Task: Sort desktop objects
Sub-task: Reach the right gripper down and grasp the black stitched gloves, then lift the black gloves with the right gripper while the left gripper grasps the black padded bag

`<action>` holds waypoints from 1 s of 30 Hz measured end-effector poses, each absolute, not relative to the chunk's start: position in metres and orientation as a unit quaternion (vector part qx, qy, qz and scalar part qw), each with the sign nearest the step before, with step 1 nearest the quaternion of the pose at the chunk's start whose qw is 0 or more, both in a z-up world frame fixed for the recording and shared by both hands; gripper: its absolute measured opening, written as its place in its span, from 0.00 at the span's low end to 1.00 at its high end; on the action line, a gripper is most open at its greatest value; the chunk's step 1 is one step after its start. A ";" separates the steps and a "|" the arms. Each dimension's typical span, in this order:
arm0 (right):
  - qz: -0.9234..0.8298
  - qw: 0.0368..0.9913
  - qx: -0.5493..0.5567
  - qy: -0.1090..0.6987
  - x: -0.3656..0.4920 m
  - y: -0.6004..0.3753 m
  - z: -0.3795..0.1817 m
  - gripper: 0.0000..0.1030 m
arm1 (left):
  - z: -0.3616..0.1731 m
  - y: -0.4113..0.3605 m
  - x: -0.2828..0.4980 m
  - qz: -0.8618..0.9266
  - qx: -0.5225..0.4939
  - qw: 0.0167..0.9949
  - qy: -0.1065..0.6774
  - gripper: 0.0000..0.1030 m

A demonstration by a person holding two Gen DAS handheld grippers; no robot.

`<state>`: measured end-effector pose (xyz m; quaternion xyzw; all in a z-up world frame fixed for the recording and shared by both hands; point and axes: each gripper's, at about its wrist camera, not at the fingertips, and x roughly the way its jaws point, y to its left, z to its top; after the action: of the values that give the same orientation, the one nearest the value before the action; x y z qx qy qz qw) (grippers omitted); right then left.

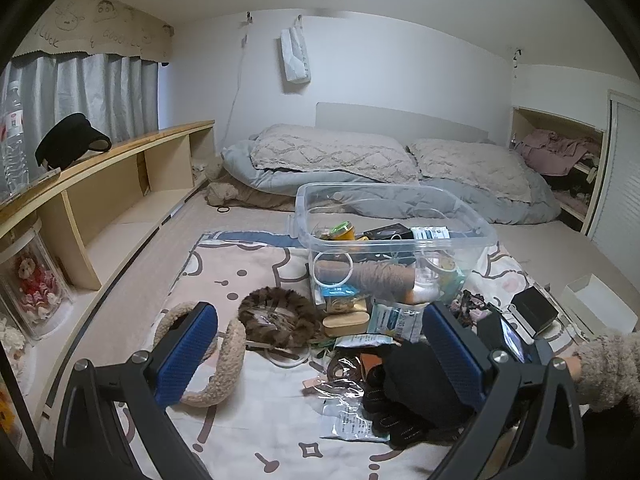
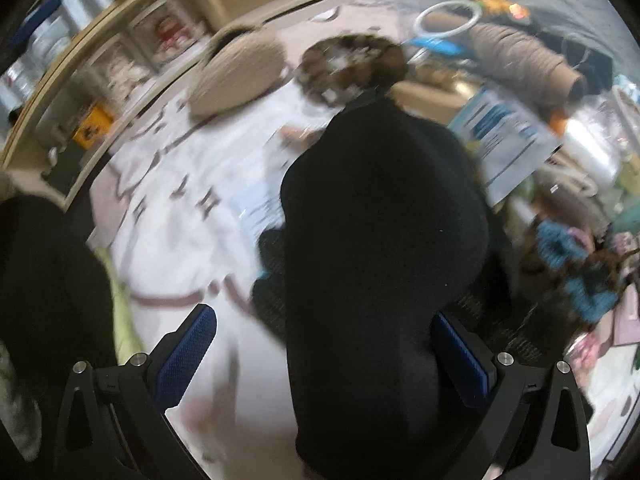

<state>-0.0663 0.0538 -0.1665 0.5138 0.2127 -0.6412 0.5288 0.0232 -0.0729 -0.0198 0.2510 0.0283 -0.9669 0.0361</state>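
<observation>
The left gripper hung with its blue pads wide apart above the sheet, holding nothing. Between the pads lay a clutter near the sheet's middle: a beige band curled by the left pad, a brown furry piece beyond it, clear packets and a black cloth by the right pad. The clear bin stood toward the sheet's far edge, already holding a brown roll, a white ring and small packs. A black box sat near the sheet's right edge, with a white tray just past it. A fuzzy sleeve reached in from the right.

The right gripper was also apart, its pads either side of the black cloth, which filled the gap and touched the right pad; the left pad stood clear of it. That view was blurred, but the beige band, the furry piece, a blue-and-white packet and the roll showed beyond the cloth
</observation>
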 end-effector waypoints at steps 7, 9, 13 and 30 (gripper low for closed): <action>-0.609 0.553 0.512 0.246 -0.034 0.059 -0.173 1.00 | -0.021 -0.077 0.022 -0.965 0.254 0.049 0.038 1.00; -0.591 0.567 0.524 0.235 -0.027 0.062 -0.173 1.00 | -0.022 -0.078 0.021 -0.965 0.256 0.050 0.042 1.00; -0.551 0.596 0.536 0.232 -0.008 0.064 -0.174 1.00 | -0.023 -0.078 0.020 -0.964 0.257 0.057 0.044 1.00; -0.613 0.593 0.503 0.143 -0.040 0.099 -0.130 1.00 | -0.022 -0.062 0.031 -0.964 0.263 0.027 0.017 1.00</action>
<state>-0.0398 0.0986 -0.1301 0.5031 0.1434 -0.6126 0.5925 0.0314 -0.0615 -0.0221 0.2633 0.0171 -0.9642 0.0270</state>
